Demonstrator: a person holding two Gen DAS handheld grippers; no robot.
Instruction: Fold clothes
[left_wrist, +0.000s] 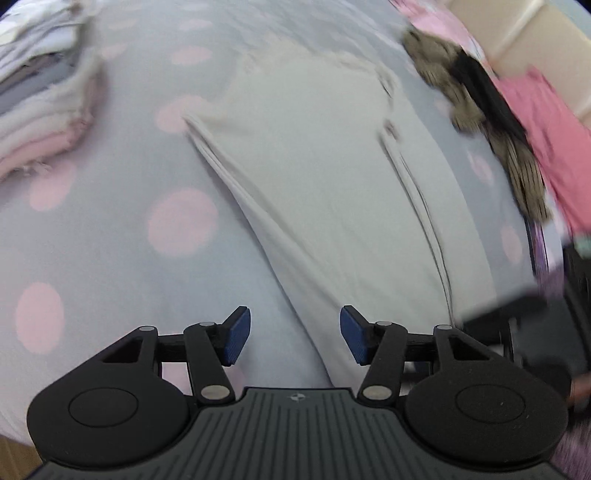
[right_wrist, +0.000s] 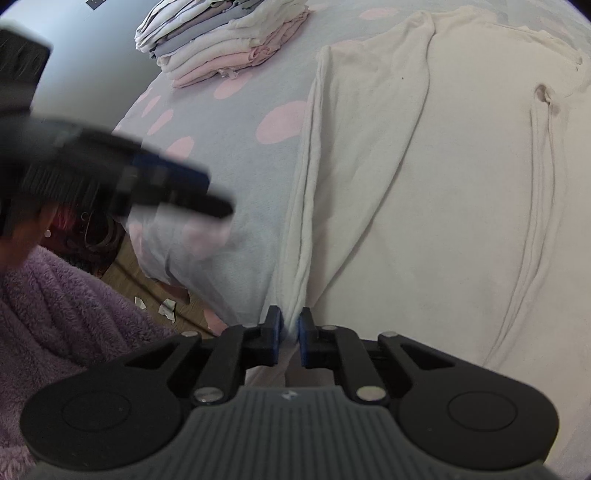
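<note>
A cream white garment (left_wrist: 314, 158) lies spread on the grey bedsheet with pink dots (left_wrist: 110, 229), its left side folded inward along a long crease. My left gripper (left_wrist: 294, 338) hovers open above the garment's near edge, nothing between its blue pads. In the right wrist view the same garment (right_wrist: 443, 192) fills the right half. My right gripper (right_wrist: 290, 339) is shut on a bunched fold of the garment's near hem. The left gripper (right_wrist: 173, 184) shows there as a blurred dark shape at the left, over the sheet (right_wrist: 229, 155).
A stack of folded white, grey and pink clothes (right_wrist: 225, 40) sits at the far left of the bed, also in the left wrist view (left_wrist: 40, 110). Pink and brown unfolded clothes (left_wrist: 509, 122) lie at the right edge. A purple fleece sleeve (right_wrist: 62, 306) and wooden floor (right_wrist: 147, 280) show near left.
</note>
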